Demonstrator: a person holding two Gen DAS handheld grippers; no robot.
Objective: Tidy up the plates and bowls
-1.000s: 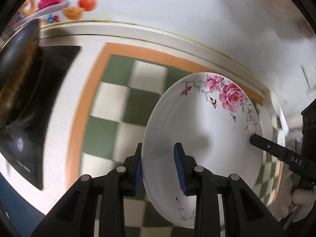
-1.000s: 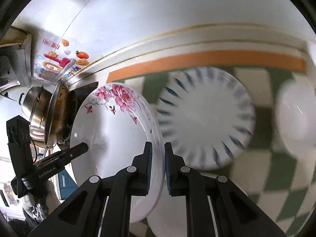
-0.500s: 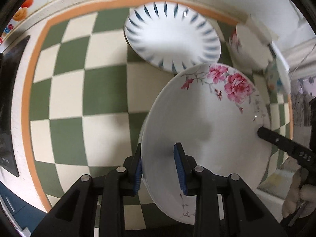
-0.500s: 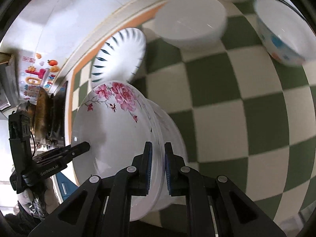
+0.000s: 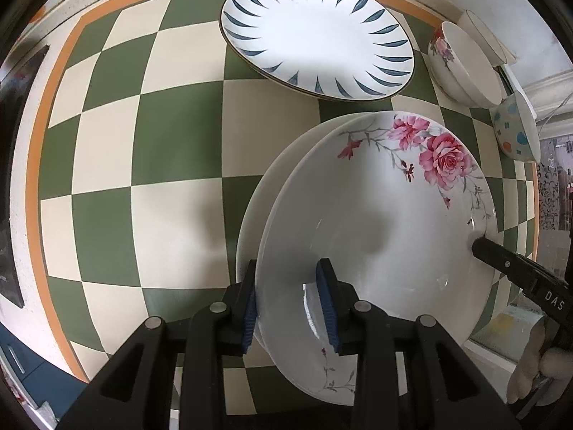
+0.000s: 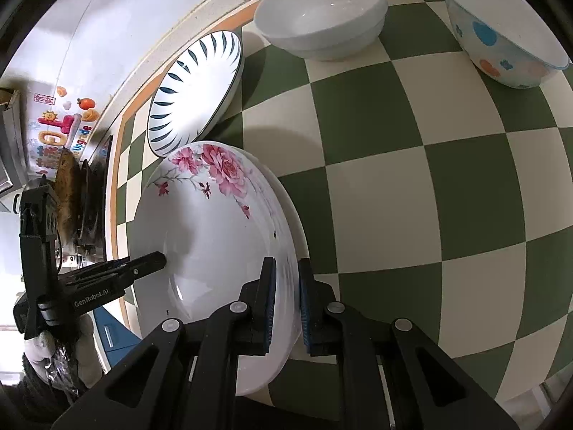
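Item: rose plate (image 5: pixel 376 222), pinched at opposite rims by our left gripper (image 5: pixel 290 304) and right gripper (image 6: pixel 286 304) (both narrow); uneven release risks chipping the plate beneath (image 5: pixel 265 193).

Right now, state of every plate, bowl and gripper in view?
Rose plate: tilted, held at opposite rims, over a second white plate.
Left gripper: shut on the rose plate's rim.
Right gripper: shut on the rose plate's rim.
Blue-leaf plate: lying on the checkered mat, free.
White bowl: upright, empty.
Dotted bowl: upright, inside not visible.
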